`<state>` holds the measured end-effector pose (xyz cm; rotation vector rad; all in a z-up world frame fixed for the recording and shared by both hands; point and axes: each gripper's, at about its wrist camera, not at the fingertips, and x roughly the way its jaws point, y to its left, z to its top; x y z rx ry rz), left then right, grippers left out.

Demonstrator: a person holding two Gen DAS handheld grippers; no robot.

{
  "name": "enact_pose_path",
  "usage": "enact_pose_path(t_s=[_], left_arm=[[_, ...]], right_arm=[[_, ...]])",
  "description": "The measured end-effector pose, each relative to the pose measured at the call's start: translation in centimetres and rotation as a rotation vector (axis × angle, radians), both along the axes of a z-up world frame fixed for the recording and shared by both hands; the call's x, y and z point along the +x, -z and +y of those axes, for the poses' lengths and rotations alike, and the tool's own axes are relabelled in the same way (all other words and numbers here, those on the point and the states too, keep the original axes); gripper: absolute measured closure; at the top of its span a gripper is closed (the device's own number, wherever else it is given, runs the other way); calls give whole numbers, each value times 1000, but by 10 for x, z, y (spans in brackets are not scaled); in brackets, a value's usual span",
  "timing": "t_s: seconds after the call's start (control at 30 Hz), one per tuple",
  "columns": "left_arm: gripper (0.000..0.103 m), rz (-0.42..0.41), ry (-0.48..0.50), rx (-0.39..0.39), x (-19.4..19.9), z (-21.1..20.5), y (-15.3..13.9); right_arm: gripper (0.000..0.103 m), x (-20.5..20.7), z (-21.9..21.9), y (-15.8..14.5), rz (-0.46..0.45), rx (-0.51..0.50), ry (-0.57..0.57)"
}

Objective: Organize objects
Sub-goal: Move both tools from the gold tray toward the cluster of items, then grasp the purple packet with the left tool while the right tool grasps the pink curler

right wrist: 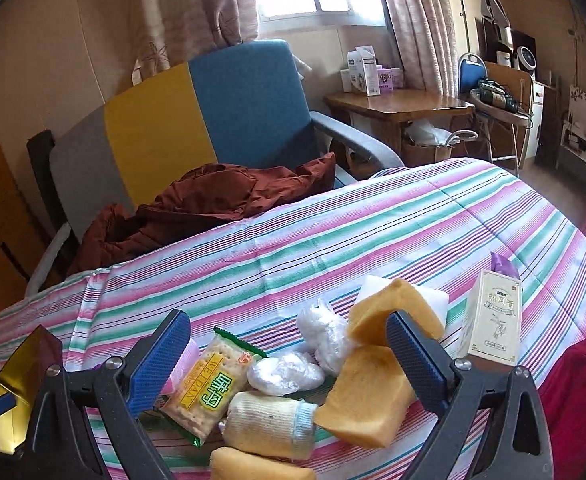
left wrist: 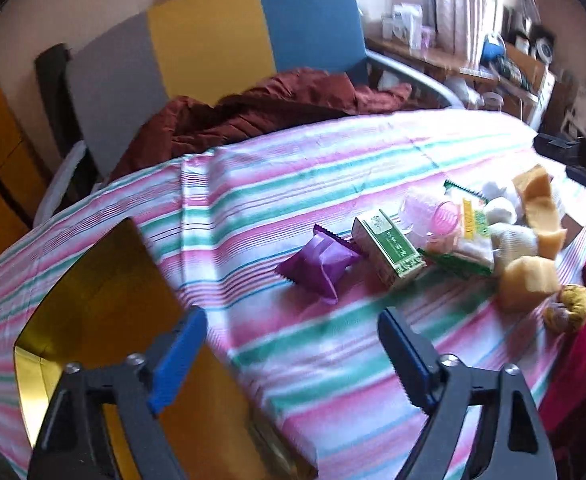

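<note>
A pile of small items lies on a bed's striped sheet [left wrist: 333, 168]. In the left wrist view, a purple snack packet [left wrist: 319, 266] sits near centre, its long axis running from ten o'clock to four o'clock. Touching it at three o'clock is a green-and-white carton [left wrist: 387, 246] lying flat, pointing toward four o'clock. Further toward three o'clock sit yellow sponges [left wrist: 527, 282]. A gold box [left wrist: 93, 300] stands open at eight o'clock. The left gripper [left wrist: 289, 354] is parted wide, holding nothing. In the right wrist view, the right gripper [right wrist: 289, 354] also gapes wide and empty above a cracker packet [right wrist: 209, 388], angled toward one o'clock, and a rolled sock [right wrist: 269, 426].
</note>
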<state>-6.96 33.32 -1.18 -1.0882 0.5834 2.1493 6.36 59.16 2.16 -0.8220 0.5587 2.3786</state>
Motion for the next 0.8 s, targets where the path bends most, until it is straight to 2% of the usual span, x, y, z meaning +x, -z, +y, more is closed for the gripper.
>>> enact_pose_path(t_s=[0.1,0.23,0.37,0.43,0.47,0.5,0.53,0.6,0.7,0.8], left_arm=[[22,-12,25,-48,-13,18,12],[22,-19,53,-116,-29,40,31],[25,-66,58,-141,-44,52,46],[25,-58,69,-151,-47,59,50],[27,-54,71,-157,-48,61,52],[41,-74,75,-163,-50,63,56],[61,-95,84,-156,-52,64,57],[65,-132,92,-134,-54,62,58],[67,-128,101,-116,-50,58,56],[67,-130,83,-80,-46,48,51]], right_arm=[[3,-3,-3,1,-7,-5,-23],[3,-8,-10,2,-16,5,-58],[3,-12,-15,3,-27,15,-84],[3,-13,-16,3,-32,19,-91],[3,-14,-16,4,-34,20,-95],[3,-15,-17,4,-36,21,-99],[3,-16,-18,5,-39,22,-102],[3,-16,-19,7,-42,17,-110],[5,-20,-22,9,-46,-8,-132],[14,-28,-29,11,-42,-51,-187]])
